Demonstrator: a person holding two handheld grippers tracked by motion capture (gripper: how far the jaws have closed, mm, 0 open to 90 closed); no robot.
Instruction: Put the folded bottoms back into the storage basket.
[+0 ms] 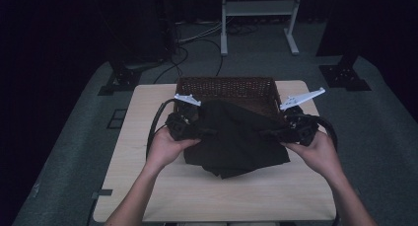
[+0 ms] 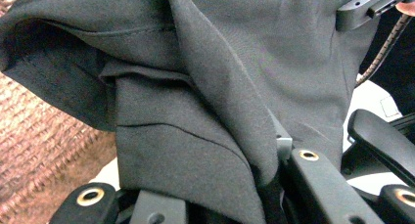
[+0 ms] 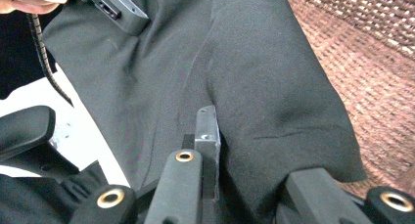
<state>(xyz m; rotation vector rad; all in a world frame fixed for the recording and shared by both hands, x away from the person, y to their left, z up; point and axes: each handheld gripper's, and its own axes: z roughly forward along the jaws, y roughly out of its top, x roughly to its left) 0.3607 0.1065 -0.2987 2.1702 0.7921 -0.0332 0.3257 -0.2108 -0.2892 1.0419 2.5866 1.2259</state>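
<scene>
Dark folded garment point(image 1: 231, 137) held at table centre, far edge draped over the near rim of the wicker basket point(image 1: 224, 88) at 12 o'clock. Left gripper point(image 1: 197, 132) pinching cloth at 9 o'clock, right gripper point(image 1: 273, 133) at 3, apparently clamped likewise. Best lifted level, both pinches firm, then carried forward into the basket

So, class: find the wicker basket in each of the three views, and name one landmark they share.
High view: wicker basket at the table's far centre, behind the dark cloth.
Left gripper view: left edge.
Right gripper view: upper right.
Shared landmark: the dark cloth, draped over the basket's near rim.
</scene>
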